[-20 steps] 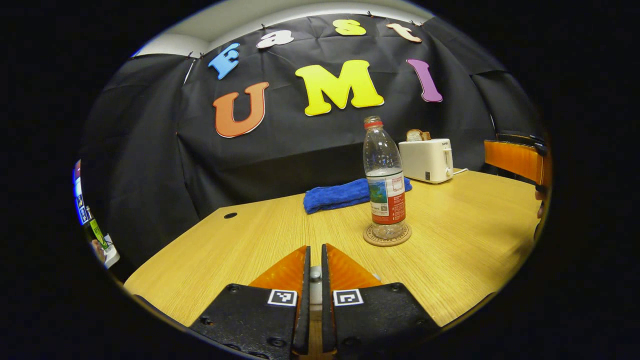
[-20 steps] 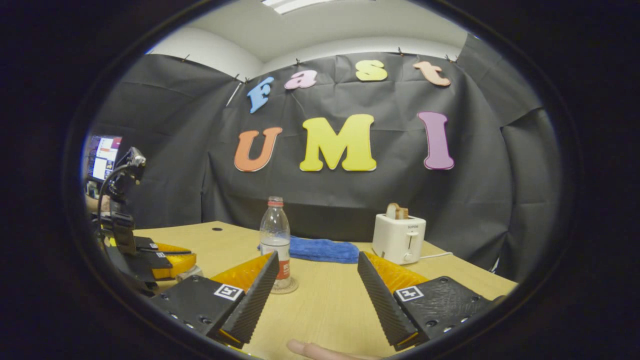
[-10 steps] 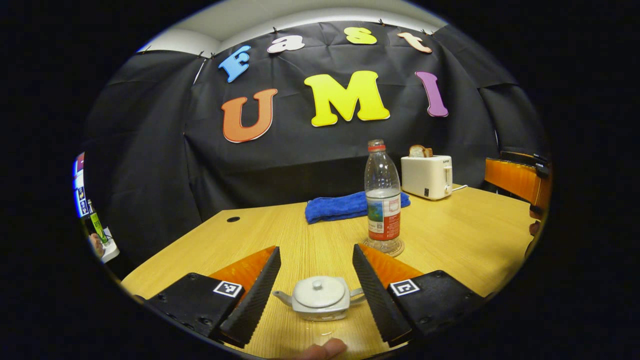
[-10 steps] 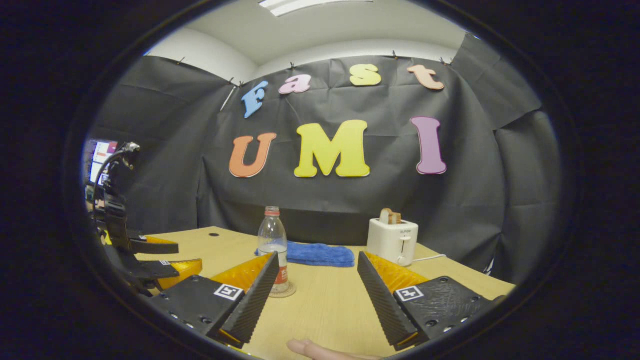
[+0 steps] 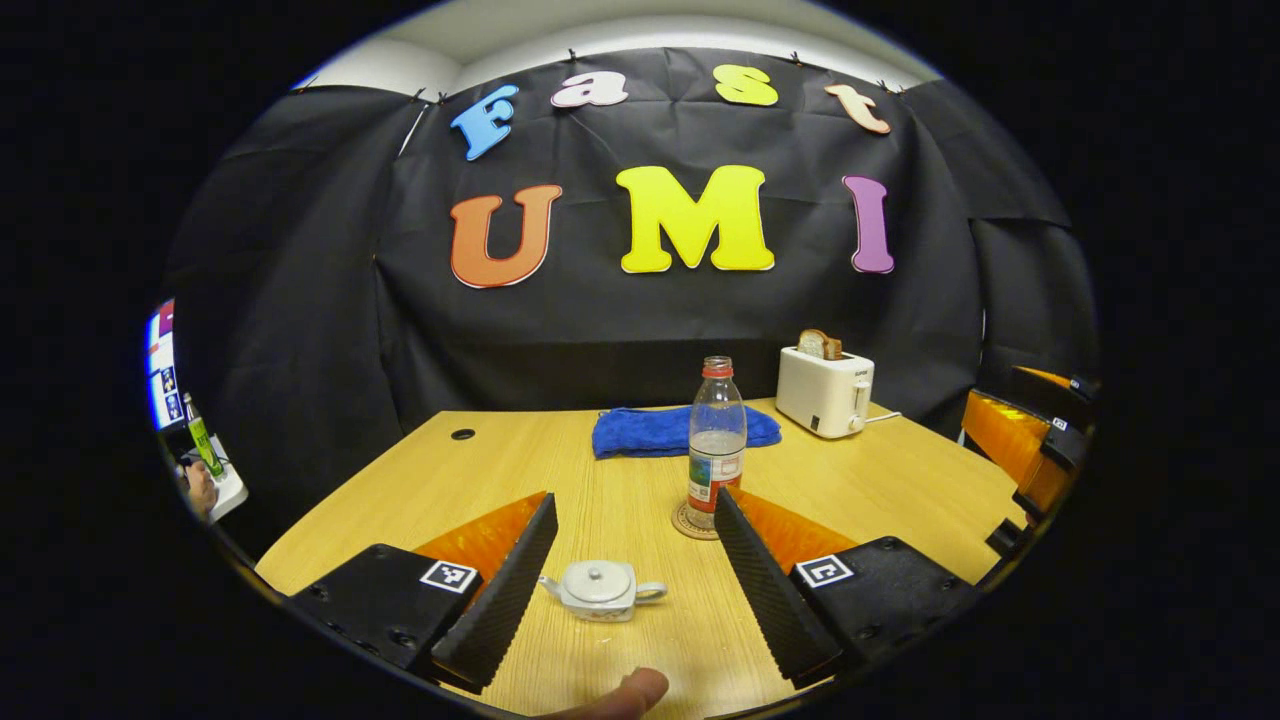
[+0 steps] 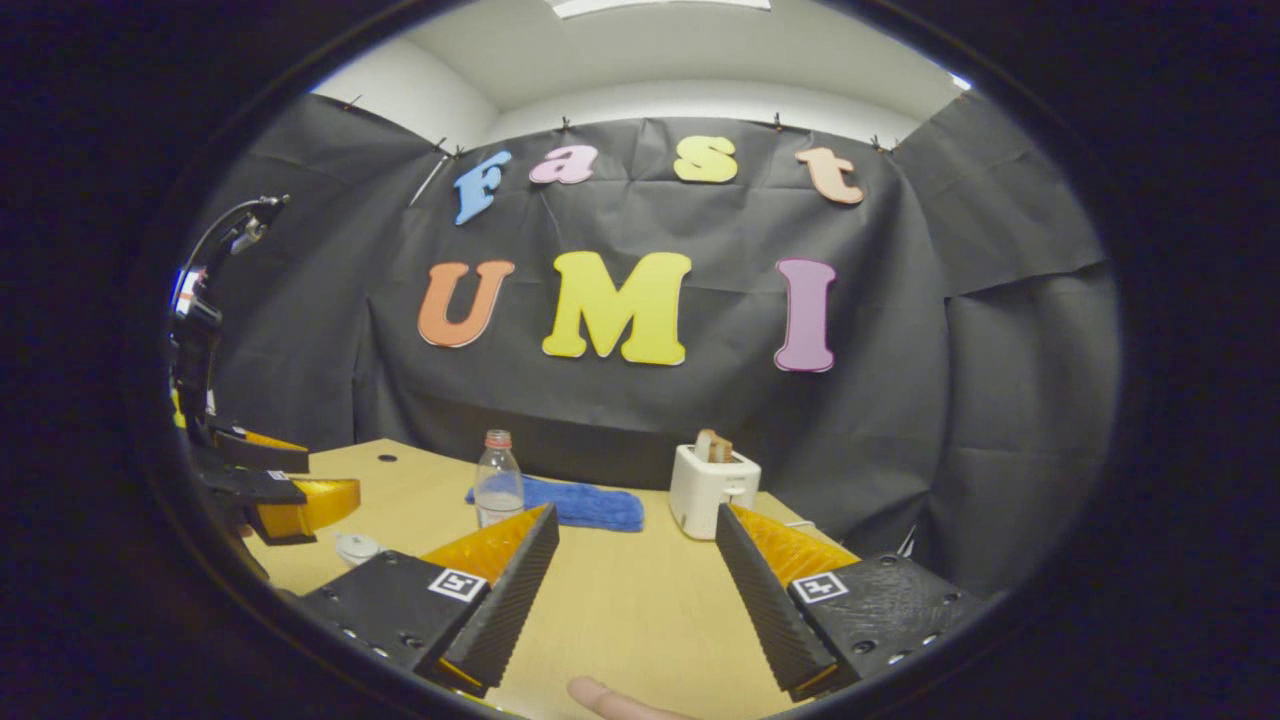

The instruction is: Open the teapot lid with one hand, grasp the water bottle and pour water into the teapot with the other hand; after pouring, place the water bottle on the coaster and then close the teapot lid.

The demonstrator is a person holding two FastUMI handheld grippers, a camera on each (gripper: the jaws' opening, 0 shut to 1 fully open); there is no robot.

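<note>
Left gripper view: left gripper (image 5: 628, 575) hangs above the table (image 5: 880, 480), fingers spread, holding nothing. Teapot (image 5: 600, 588), lid seated, lies nearer than the water bottle (image 5: 716, 440), which rests on its coaster (image 5: 686, 526). Right gripper (image 6: 632, 590) likewise spread, empty. Task appears complete.

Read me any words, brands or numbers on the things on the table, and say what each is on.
Toaster: small brand mark, too small to read.
Water bottle: label print, too blurred to read.
Left hand-held gripper: square coded markers, no words.
Nothing readable.
</note>
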